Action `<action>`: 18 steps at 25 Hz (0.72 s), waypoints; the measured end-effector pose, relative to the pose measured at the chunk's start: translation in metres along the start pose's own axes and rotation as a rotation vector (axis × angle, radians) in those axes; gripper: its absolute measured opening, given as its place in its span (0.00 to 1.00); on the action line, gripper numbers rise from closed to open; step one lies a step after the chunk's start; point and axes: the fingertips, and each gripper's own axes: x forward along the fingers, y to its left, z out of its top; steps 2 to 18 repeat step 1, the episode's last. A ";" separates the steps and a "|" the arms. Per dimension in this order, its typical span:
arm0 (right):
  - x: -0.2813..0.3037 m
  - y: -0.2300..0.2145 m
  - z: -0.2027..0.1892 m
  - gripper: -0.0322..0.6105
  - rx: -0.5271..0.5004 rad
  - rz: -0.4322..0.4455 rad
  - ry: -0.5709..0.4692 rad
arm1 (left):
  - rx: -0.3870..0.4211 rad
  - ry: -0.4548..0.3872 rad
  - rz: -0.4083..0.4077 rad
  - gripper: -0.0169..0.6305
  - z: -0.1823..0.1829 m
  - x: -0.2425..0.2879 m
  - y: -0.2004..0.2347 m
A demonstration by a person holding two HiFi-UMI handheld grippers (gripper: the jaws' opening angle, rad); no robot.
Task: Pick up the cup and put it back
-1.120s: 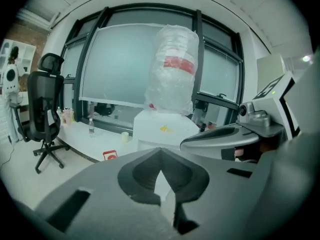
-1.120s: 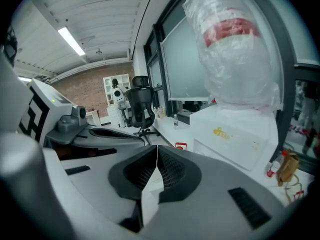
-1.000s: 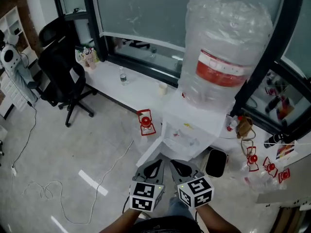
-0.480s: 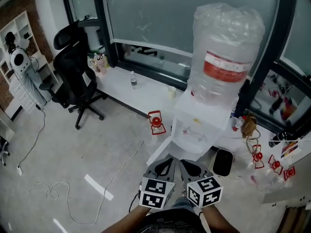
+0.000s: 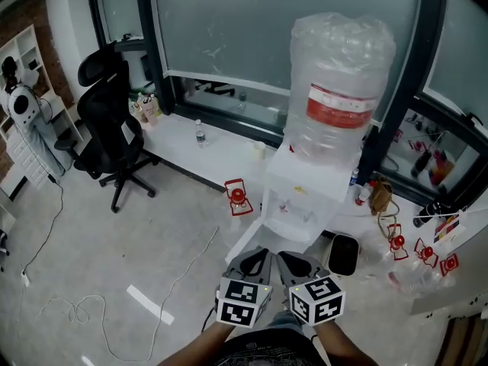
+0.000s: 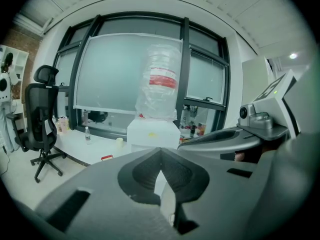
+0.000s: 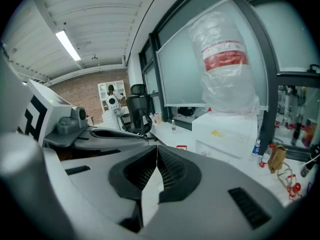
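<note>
Two grey grippers sit side by side at the near edge of the head view, the left gripper [image 5: 258, 256] and the right gripper [image 5: 291, 259]. Each has its jaws pressed together on nothing. Over the last second only the view drifts a little. The grippers stay tucked close to the person, and nothing in the room shifts. So the pick-up, as I judge it, is not yet begun.

The small pale cup [image 5: 259, 150] stands on the white ledge [image 5: 175, 139] under the far window, just left of the white water dispenser [image 5: 305, 197] and well apart from both grippers.

By count there are one cup, one dispenser carrying one large clear plastic bottle with a red label [image 5: 335, 90], one small clear bottle [image 5: 200, 134] farther left on the ledge, and one black office chair [image 5: 107, 136] at the left. There are also four small red-framed objects [image 5: 237, 197], as far as I can make out: one left of the dispenser and three at the right.
</note>
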 end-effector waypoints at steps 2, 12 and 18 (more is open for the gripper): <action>-0.001 0.001 -0.001 0.08 -0.001 -0.001 0.000 | 0.001 -0.001 -0.003 0.04 -0.001 -0.001 -0.001; -0.001 0.001 -0.001 0.08 -0.001 -0.001 0.000 | 0.001 -0.001 -0.003 0.04 -0.001 -0.001 -0.001; -0.001 0.001 -0.001 0.08 -0.001 -0.001 0.000 | 0.001 -0.001 -0.003 0.04 -0.001 -0.001 -0.001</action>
